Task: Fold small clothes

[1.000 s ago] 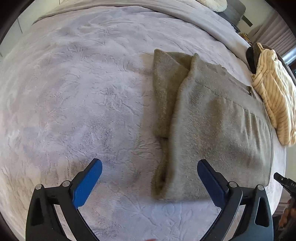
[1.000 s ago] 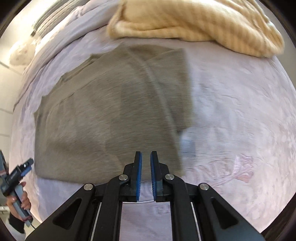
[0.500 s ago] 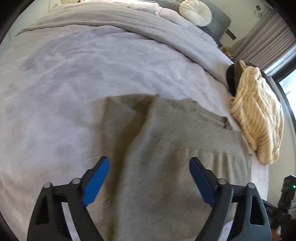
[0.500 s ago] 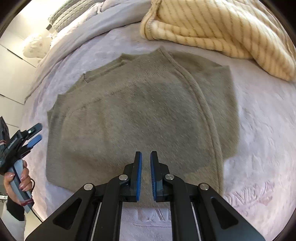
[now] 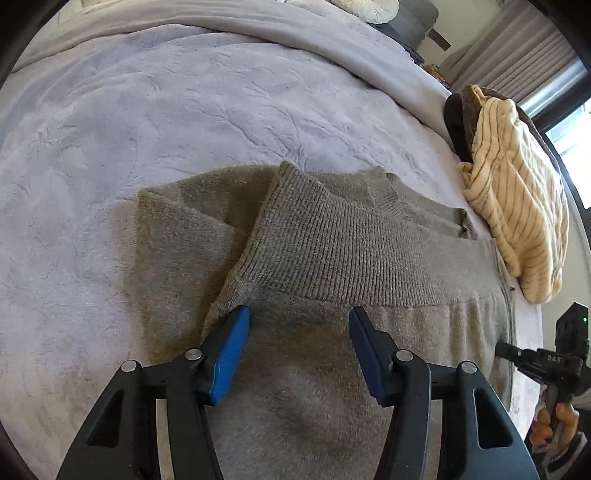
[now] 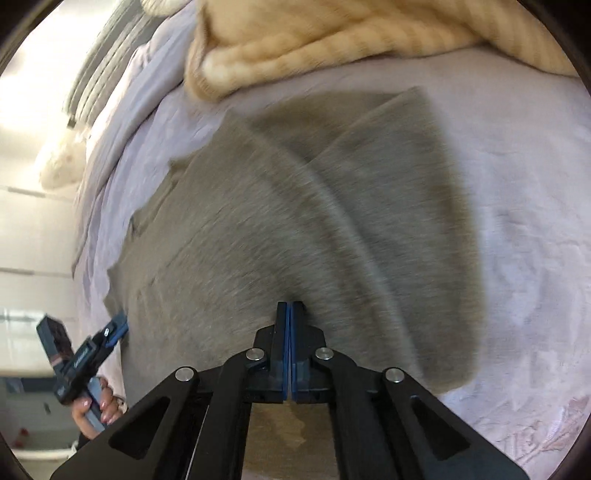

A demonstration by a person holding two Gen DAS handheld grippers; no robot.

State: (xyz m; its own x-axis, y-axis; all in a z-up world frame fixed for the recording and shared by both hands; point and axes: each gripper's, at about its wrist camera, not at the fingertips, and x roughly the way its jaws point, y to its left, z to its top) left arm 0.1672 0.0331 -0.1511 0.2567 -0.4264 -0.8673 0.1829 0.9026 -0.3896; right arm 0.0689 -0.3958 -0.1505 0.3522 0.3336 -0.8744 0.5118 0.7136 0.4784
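Lavender bedspread (image 5: 184, 122) covers a bed; on it lies a grey knitted sweater (image 5: 351, 251), partly folded, beside a cream striped garment (image 5: 517, 206). Left tongs (image 5: 299, 321) hover over the sweater's ribbed band, closing, not yet pinching it. Right tongs (image 6: 290, 306) are pressed together above the sweater, nothing between them.

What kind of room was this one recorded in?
Most likely a bedroom. The grey sweater lies on a bed with a plush lilac bedspread; a round white pillow sits at the far end, and curtains hang beside a window. A striped cream garment waits nearby.
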